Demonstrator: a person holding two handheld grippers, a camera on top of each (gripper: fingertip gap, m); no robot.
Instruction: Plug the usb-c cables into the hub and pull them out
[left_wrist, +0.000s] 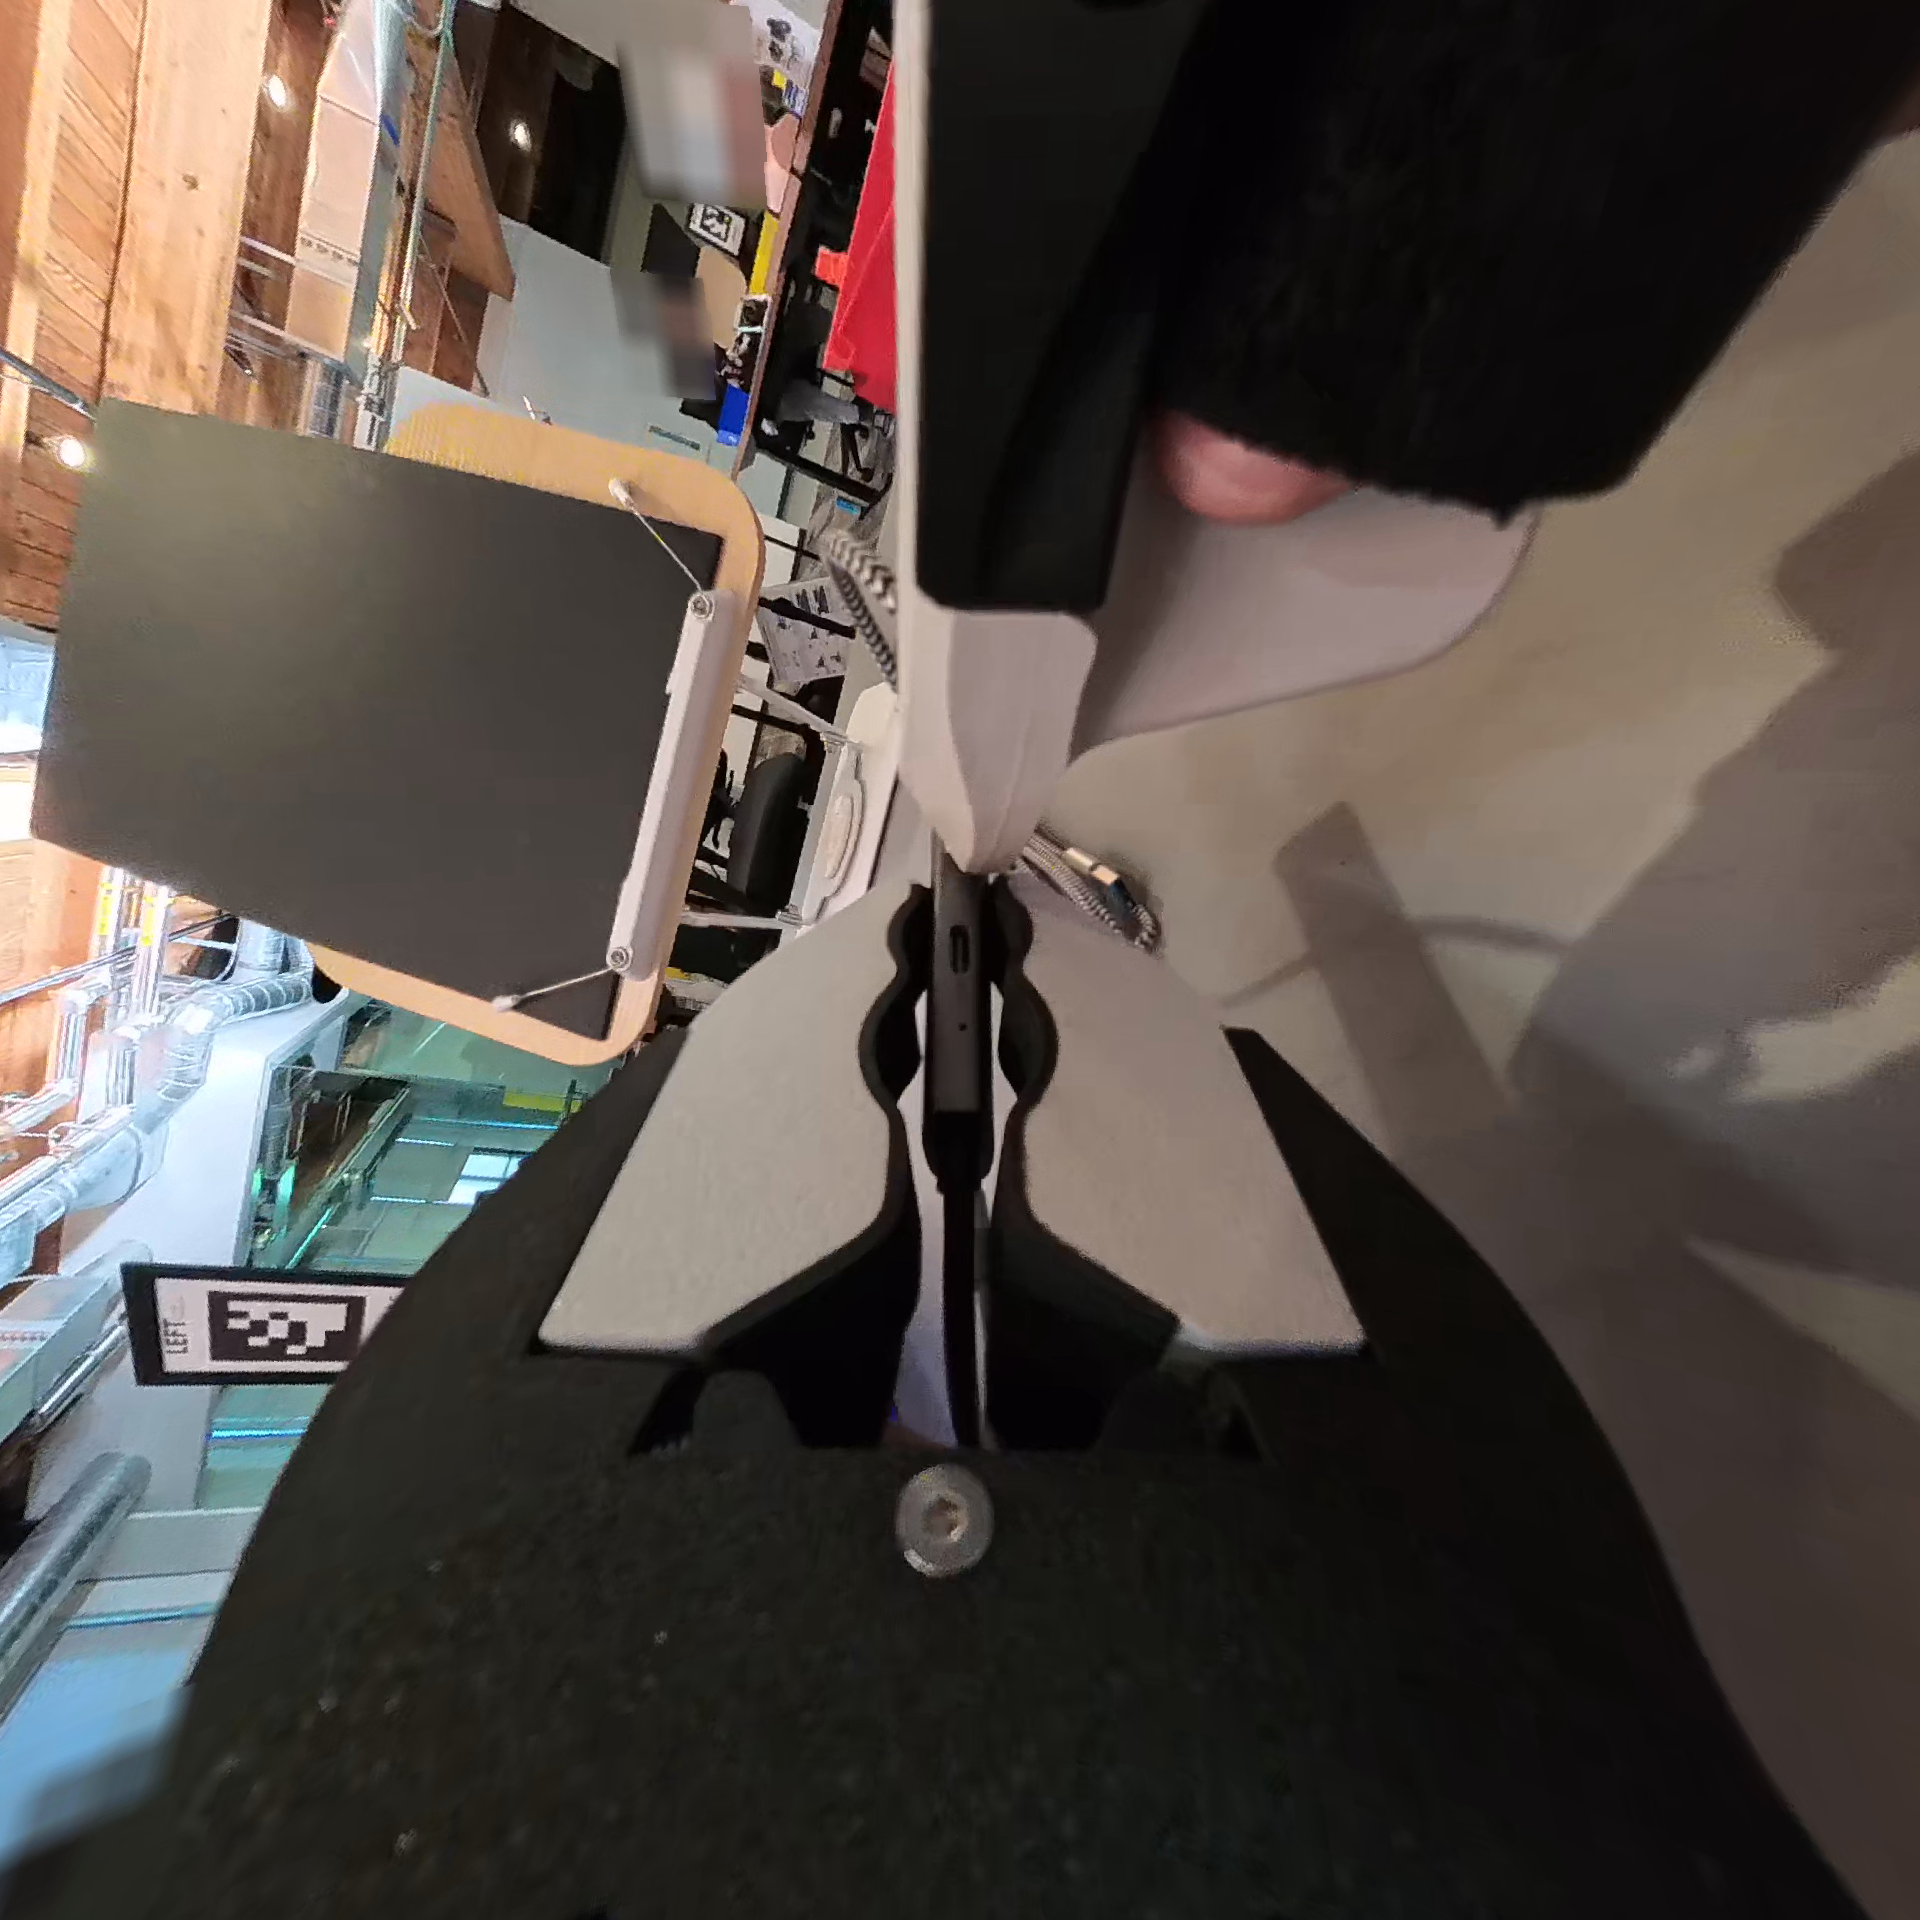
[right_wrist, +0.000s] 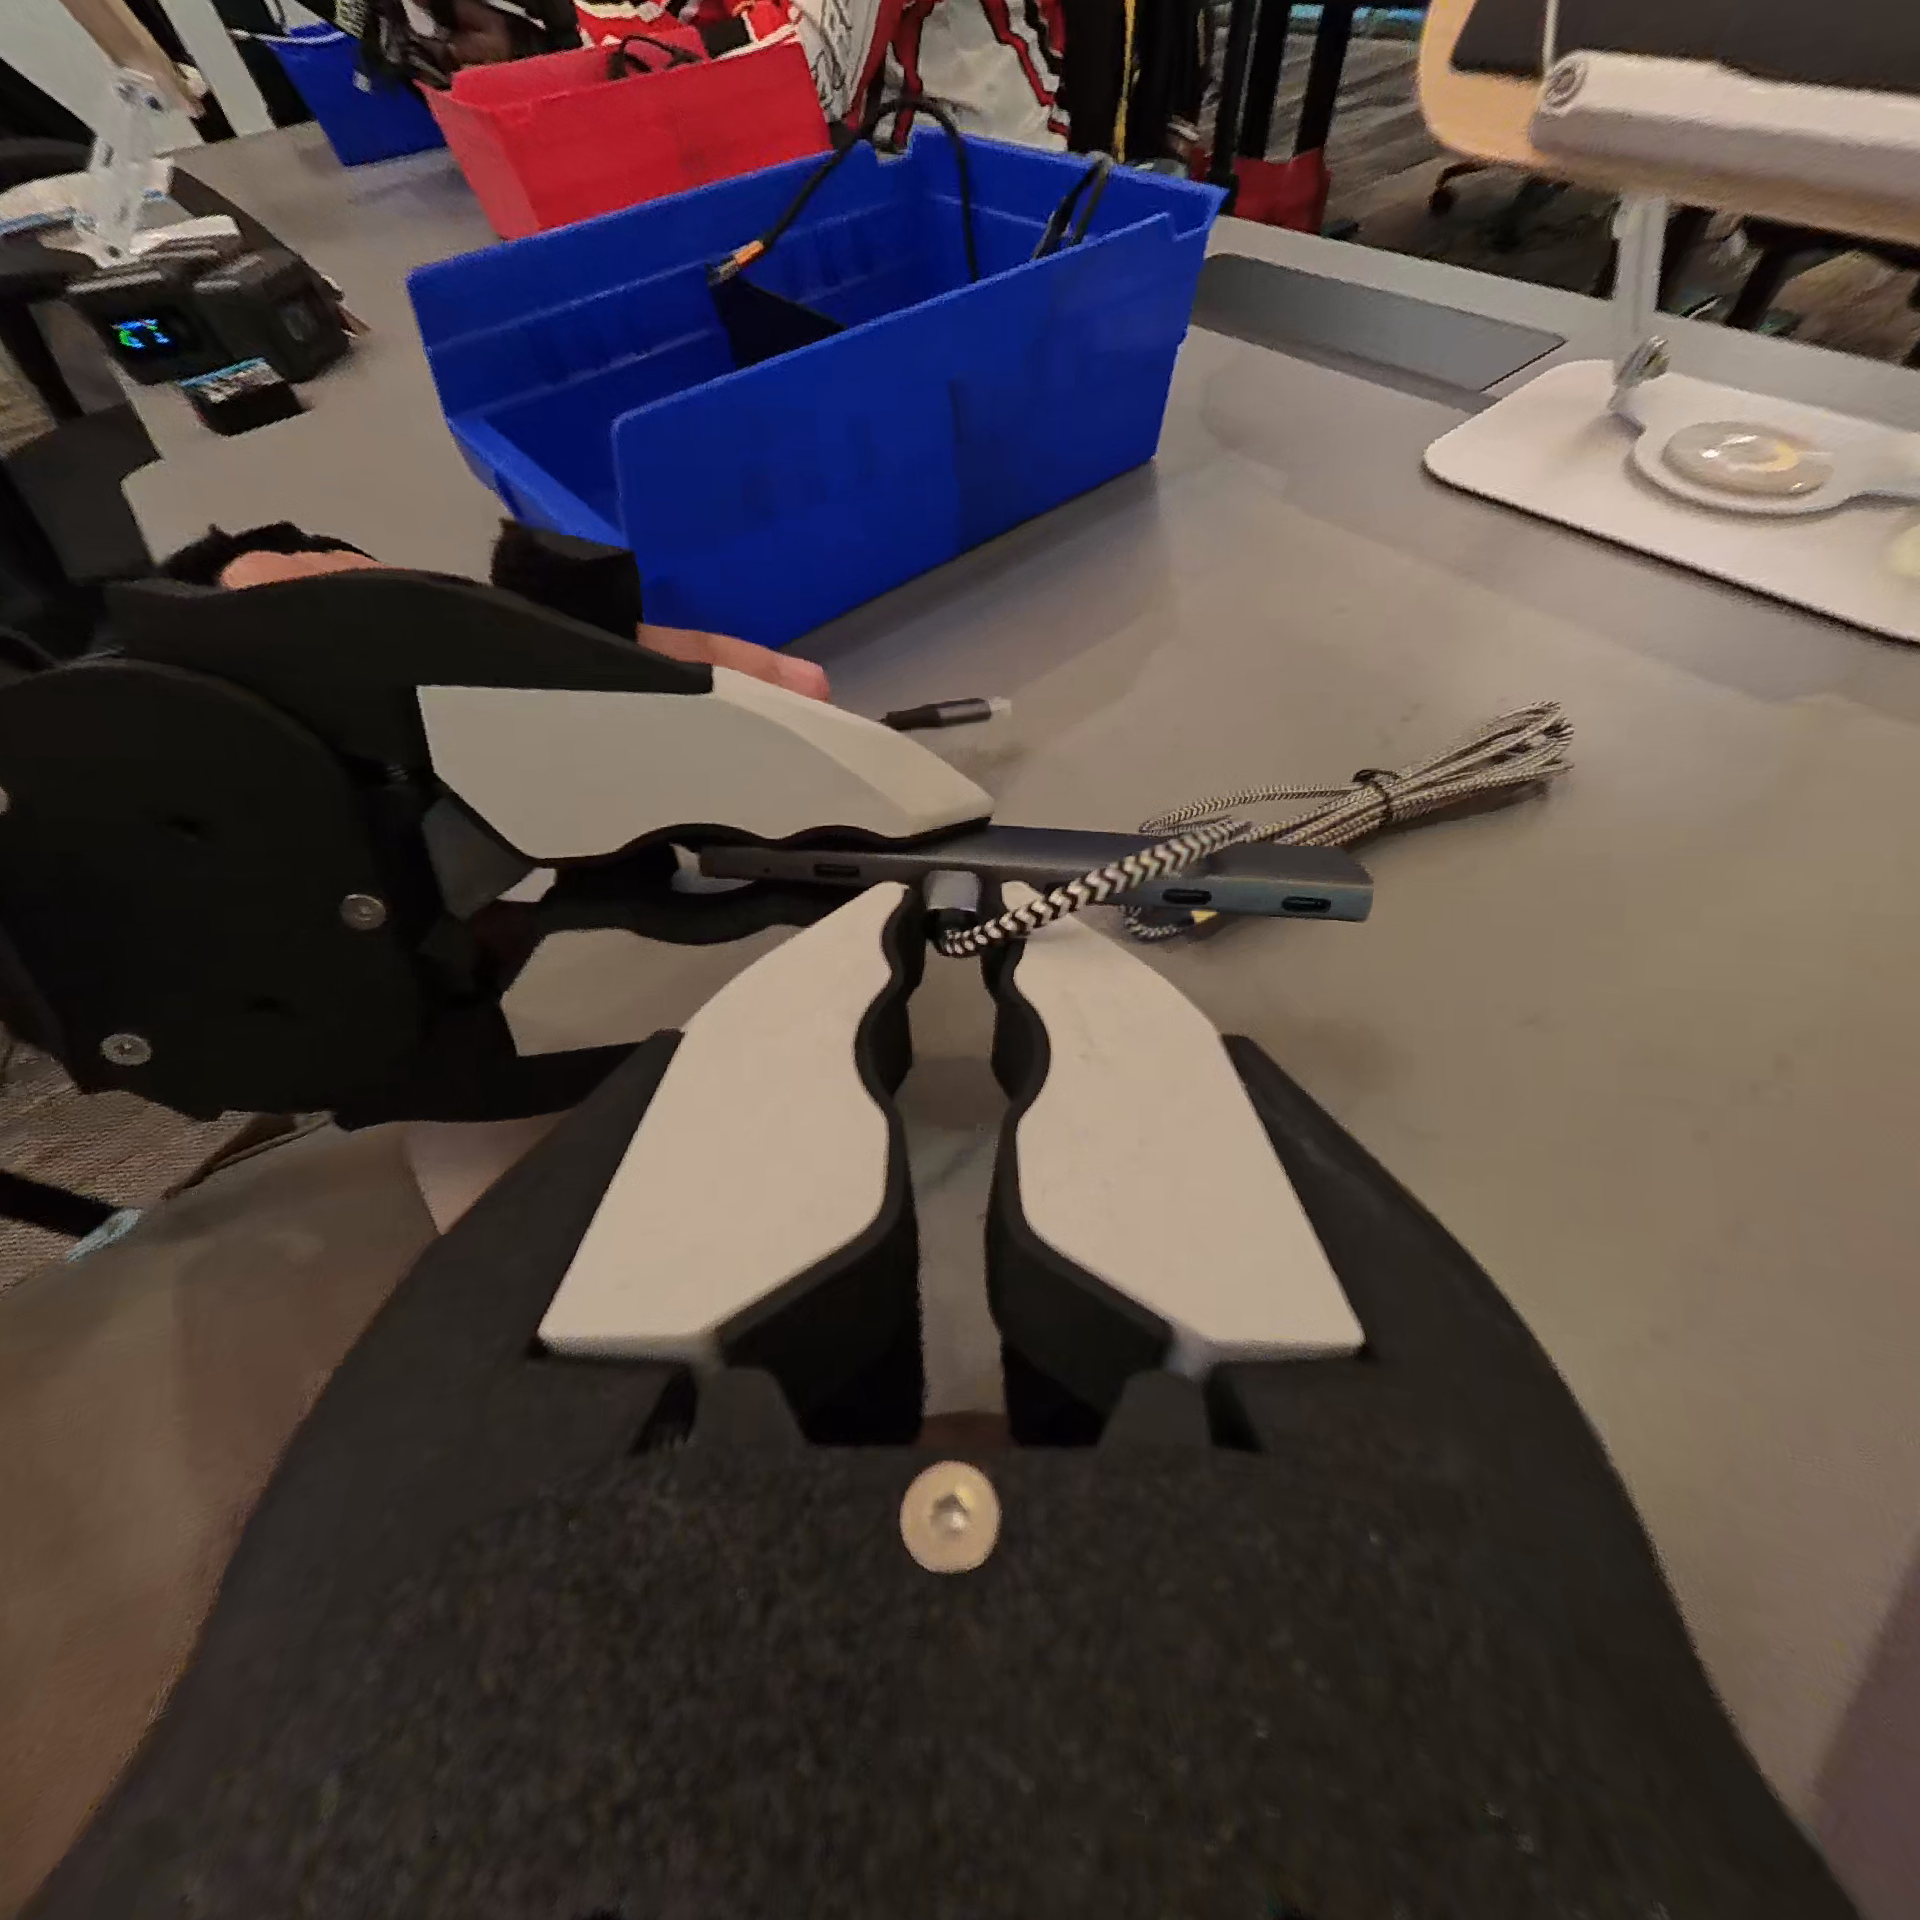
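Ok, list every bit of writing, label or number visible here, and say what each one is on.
White tag, lower left of the left wrist view: marker pattern plus one short printed word, not quoted here.
Second marker tag, far off: pattern only, too small to read.
Lit display on a black device: blurred, unreadable.
Hub and blue bin: no writing visible.
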